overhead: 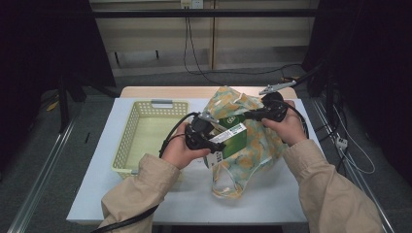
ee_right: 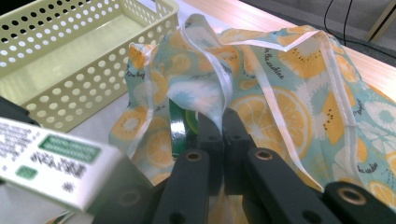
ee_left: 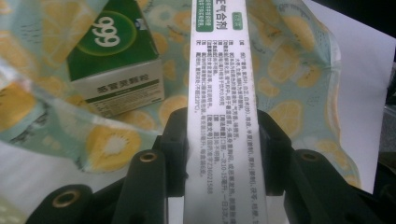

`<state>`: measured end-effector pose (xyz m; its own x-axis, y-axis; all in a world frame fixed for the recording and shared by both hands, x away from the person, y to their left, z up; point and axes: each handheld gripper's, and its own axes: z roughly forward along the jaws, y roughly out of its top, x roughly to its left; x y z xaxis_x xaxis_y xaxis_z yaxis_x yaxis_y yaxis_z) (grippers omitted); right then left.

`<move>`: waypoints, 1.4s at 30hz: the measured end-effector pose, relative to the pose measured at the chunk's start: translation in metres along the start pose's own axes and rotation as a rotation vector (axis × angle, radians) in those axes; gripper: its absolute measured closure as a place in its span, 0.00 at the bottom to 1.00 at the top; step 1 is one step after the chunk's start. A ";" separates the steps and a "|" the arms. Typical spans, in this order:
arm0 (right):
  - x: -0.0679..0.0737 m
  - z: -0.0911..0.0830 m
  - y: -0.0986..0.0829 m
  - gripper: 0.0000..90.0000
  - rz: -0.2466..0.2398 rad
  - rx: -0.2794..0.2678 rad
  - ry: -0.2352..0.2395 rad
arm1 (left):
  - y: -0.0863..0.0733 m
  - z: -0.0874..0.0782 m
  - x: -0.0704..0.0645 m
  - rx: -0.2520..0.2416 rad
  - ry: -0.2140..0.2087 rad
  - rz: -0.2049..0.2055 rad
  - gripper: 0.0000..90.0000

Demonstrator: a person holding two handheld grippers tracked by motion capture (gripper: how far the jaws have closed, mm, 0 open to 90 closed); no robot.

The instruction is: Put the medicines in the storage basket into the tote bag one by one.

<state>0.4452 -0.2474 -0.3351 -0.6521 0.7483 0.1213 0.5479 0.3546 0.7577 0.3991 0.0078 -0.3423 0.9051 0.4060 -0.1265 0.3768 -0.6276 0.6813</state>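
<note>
A fruit-print cloth bag [overhead: 252, 141] lies on the white table [overhead: 145, 194]. My left gripper [overhead: 214, 141] is shut on a white-and-green medicine box [overhead: 226, 141], its jaws clamping the box's narrow white side [ee_left: 224, 93] at the bag's mouth. A second green box [ee_left: 114, 60] marked 999 sits inside the bag [ee_left: 289, 84]. My right gripper [overhead: 248, 115] is shut on the bag's rim [ee_right: 219, 100], holding the cloth up. The held box [ee_right: 56, 163] shows blurred at the lower left of the right gripper view, and the green box [ee_right: 180, 128] peeks out behind the cloth.
A pale yellow perforated basket [overhead: 131, 126] stands on the table left of the bag, also seen as the basket [ee_right: 42, 51] in the right gripper view. Cables trail on the floor behind the table.
</note>
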 end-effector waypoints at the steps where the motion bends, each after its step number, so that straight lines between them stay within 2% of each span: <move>1: 0.000 0.000 0.000 1.00 0.000 -0.002 0.000 | 0.000 0.004 -0.001 0.000 -0.008 -0.002 0.70; 7: 0.000 -0.003 0.000 1.00 0.000 -0.006 0.000 | 0.002 0.029 -0.006 0.010 -0.036 -0.016 0.70; 13: -0.002 -0.008 0.000 1.00 0.004 -0.008 -0.006 | 0.007 0.054 -0.005 0.021 -0.004 -0.019 0.70; 16: -0.002 -0.011 -0.001 1.00 0.005 -0.013 -0.006 | 0.011 0.066 -0.001 0.014 0.003 -0.045 0.70; 20: -0.004 -0.014 -0.002 1.00 0.008 -0.010 -0.008 | 0.018 0.074 0.003 0.012 0.037 -0.041 0.70; 21: -0.005 -0.014 -0.003 1.00 0.011 -0.009 -0.008 | 0.019 0.077 0.004 -0.006 0.039 -0.066 0.70; 22: -0.006 -0.015 -0.003 1.00 0.014 -0.008 -0.006 | 0.020 0.078 0.006 0.009 0.042 -0.052 0.70; 24: -0.007 -0.015 -0.004 1.00 0.016 -0.012 -0.007 | 0.022 0.083 0.008 0.006 0.071 -0.072 0.70; 25: -0.008 -0.015 -0.004 1.00 0.020 -0.010 -0.004 | 0.022 0.084 0.011 0.011 0.066 -0.069 0.70; 26: -0.008 -0.015 -0.004 1.00 0.019 -0.009 -0.004 | 0.022 0.086 0.011 0.001 0.071 -0.091 0.70; 27: -0.008 -0.015 -0.004 1.00 0.018 -0.011 -0.002 | 0.023 0.087 0.013 0.010 0.078 -0.081 0.70; 29: -0.008 -0.015 -0.004 1.00 0.016 -0.013 0.001 | 0.024 0.089 0.014 -0.003 0.079 -0.094 0.70; 32: -0.009 -0.016 -0.005 1.00 0.011 -0.014 0.005 | 0.026 0.091 0.016 0.001 0.089 -0.091 0.70; 33: -0.010 -0.016 -0.005 1.00 0.017 -0.013 0.004 | 0.028 0.092 0.016 -0.006 0.104 -0.101 0.70; 40: -0.011 -0.015 -0.004 1.00 0.022 -0.021 0.004 | 0.044 0.100 0.021 -0.016 0.131 -0.105 0.70; 42: -0.014 -0.014 -0.005 1.00 0.027 -0.024 0.001 | 0.048 0.105 0.024 -0.034 0.131 -0.118 0.70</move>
<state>0.4441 -0.2670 -0.3314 -0.6381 0.7566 0.1424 0.5525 0.3212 0.7691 0.4592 -0.0824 -0.3885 0.8208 0.5598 -0.1132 0.4697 -0.5489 0.6914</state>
